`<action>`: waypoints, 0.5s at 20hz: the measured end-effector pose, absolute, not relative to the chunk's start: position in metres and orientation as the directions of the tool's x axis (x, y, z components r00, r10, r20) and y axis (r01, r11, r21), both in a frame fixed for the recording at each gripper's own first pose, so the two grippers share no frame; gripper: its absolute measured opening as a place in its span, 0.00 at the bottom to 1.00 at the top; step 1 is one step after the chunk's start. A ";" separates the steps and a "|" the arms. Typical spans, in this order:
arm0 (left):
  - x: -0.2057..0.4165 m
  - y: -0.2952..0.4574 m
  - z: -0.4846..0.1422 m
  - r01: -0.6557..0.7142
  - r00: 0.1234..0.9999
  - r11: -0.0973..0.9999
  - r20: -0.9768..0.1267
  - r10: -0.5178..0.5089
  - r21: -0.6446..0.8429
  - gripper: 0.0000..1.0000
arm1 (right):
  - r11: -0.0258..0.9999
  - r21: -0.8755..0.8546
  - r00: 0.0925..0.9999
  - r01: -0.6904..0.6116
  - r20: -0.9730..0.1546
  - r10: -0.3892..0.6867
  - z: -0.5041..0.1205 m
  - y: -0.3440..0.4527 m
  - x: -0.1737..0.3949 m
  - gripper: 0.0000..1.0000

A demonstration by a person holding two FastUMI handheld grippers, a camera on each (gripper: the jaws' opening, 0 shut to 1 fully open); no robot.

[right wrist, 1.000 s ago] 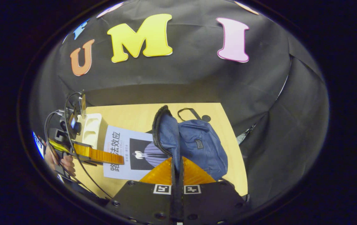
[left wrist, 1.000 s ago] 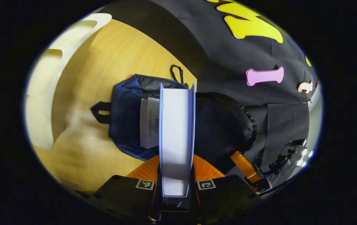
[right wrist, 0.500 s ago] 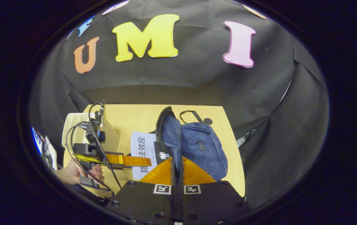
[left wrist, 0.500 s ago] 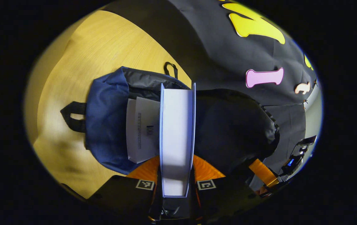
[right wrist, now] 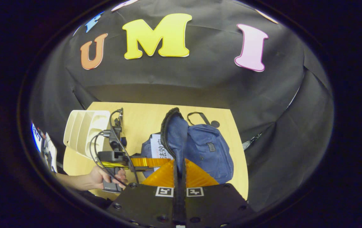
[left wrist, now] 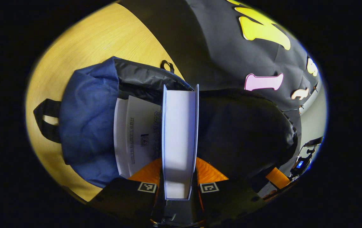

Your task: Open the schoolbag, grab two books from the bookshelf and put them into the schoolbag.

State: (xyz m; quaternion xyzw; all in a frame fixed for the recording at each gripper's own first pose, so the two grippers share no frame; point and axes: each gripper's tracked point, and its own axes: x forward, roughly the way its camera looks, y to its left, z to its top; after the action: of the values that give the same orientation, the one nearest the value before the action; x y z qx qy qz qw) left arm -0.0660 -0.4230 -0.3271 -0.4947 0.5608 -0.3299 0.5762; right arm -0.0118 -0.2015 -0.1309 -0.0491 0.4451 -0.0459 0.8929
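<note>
Closer now than a second ago, the schoolbag [left wrist: 87, 122] has swelled to fill the lower left of the left gripper view, and the book [left wrist: 179, 142] clamped on edge in the left gripper [left wrist: 179, 186] has run forward until its far end sits right at the bag's mouth. In the right gripper view that same book [right wrist: 161, 148], earlier lying well out over the table [right wrist: 136, 117], is mostly hidden behind the raised flap [right wrist: 172, 136], with just a strip of cover showing.

Both fingers of the left gripper press on the book's covers, page block facing the camera. Just to its left, inside the opening, lies another book [left wrist: 138, 133], white cover up, so this looks like the second of the two going in. To its right hangs the dark inner face of the flap [left wrist: 244, 133].

The right gripper [right wrist: 179, 177] is pinched tight on the flap's edge straight ahead of its fingers, holding it upright so the mouth stays open. To its left, near the table edge, a hand [right wrist: 106, 177] holds the left gripper [right wrist: 151, 162], and beyond that stands the cream bookshelf [right wrist: 86, 131].

Risk from here, as I judge it: the book's leading corner could catch on the zipper rim or ride up on the book already inside and jam short. If the flap sags or slips from the pinch, the opening narrows onto the book. Releasing too early would leave it half out.
</note>
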 end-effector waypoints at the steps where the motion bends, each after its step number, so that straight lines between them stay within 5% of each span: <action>1: -0.066 -0.425 -0.330 -0.175 0.149 0.287 -0.314 -0.938 -0.942 0.36 | 0.991 -0.132 0.598 0.034 -0.791 -0.126 -0.132 -0.200 -0.011 0.00; 7: -0.064 -0.431 -0.351 -0.193 0.124 0.361 -0.388 -0.913 -0.912 0.40 | 0.991 -0.133 0.596 0.021 -0.794 -0.120 -0.136 -0.198 -0.011 0.00; 10: -0.066 -0.427 -0.363 -0.171 0.096 0.469 -0.488 -0.867 -0.866 0.61 | 0.991 -0.131 0.597 0.021 -0.794 -0.118 -0.137 -0.199 -0.011 0.00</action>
State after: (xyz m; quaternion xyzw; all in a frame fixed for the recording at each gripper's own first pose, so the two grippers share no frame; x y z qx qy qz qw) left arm -0.0663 -0.4271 -0.3629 -0.4273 0.6076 -0.2880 0.6044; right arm -0.0112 -0.1989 -0.1372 -0.0541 0.4475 -0.0388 0.8918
